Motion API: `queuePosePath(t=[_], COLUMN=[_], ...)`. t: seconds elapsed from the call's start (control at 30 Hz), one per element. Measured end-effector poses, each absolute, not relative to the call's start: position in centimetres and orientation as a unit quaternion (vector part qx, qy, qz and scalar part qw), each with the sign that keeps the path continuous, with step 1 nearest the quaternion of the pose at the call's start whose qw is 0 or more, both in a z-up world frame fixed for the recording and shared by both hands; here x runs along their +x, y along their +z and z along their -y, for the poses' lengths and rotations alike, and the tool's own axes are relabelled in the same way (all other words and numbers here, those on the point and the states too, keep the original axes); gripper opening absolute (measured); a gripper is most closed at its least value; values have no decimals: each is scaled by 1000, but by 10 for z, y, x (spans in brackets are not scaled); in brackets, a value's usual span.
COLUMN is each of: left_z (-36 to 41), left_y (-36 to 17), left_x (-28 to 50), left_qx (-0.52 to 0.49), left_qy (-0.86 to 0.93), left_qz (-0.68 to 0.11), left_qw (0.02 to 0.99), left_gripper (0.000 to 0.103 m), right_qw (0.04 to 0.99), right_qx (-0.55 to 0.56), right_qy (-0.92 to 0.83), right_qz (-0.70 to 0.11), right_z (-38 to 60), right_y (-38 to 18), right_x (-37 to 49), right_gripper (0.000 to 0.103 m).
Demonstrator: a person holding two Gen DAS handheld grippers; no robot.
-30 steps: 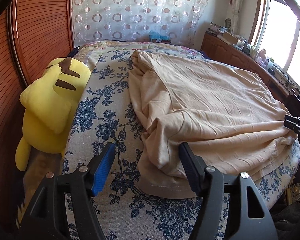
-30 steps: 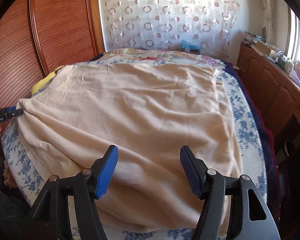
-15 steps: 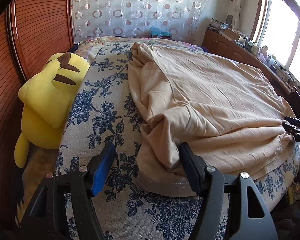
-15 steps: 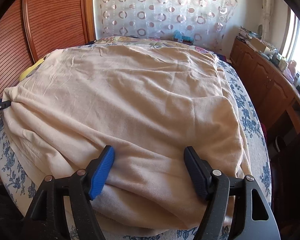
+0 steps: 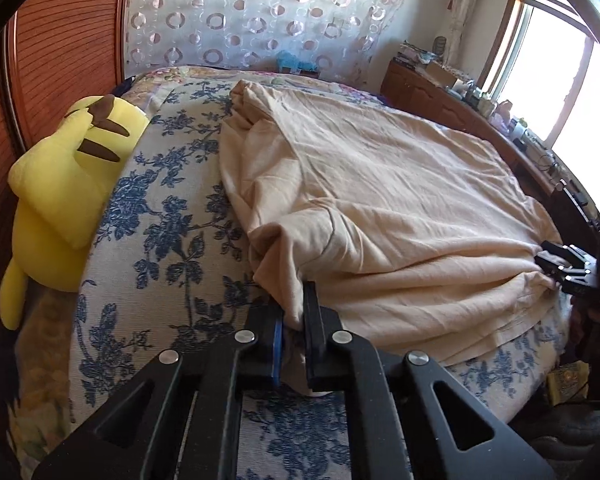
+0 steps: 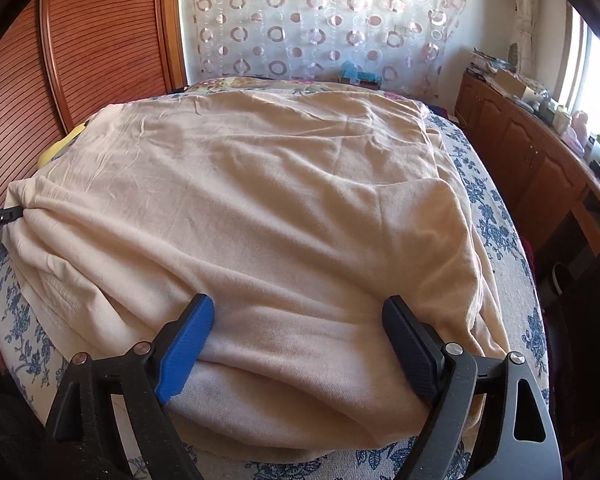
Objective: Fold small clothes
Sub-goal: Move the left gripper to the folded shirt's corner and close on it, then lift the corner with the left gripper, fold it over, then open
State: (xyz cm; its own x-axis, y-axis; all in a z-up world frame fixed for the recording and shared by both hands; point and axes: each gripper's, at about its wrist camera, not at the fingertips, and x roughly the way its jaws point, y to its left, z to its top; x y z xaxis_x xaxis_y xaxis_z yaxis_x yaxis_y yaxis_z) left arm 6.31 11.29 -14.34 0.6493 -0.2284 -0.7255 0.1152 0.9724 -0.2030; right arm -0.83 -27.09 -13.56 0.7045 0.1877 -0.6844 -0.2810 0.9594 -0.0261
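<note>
Blue-flowered bedding (image 5: 168,248) covers the bed, and a beige garment (image 5: 380,200) is spread across it. A bunched near edge of the garment is clenched by the left tool (image 5: 292,320), whose jaws have just closed. The right tool (image 6: 300,340) is held released, its jaws just widened, astride a garment fold.

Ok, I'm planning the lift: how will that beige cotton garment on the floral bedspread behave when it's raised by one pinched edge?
The beige cotton garment will probably hang limp: it already wrinkles and bunches where the left gripper pinches it. It looks light, likely trailing across the floral bedspread rather than lifting flat.
</note>
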Motion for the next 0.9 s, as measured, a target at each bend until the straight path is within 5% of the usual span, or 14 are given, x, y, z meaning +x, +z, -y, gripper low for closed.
queuePosePath(t=[0.4, 0.9], left_z=[-44, 145], left_y=[-65, 16], left_x=[76, 114], left_qx=[-59, 15], left_qy=[-192, -377], left_qz=[-323, -276], left_qw=[925, 884], left_gripper=[6, 6], right_qw=[928, 950], right_qx=[-60, -10], right_qy=[134, 85], right_qz=[-343, -300], right_z=[298, 386], right_y=[-121, -91], right_x=[-32, -71], right_gripper=[86, 79])
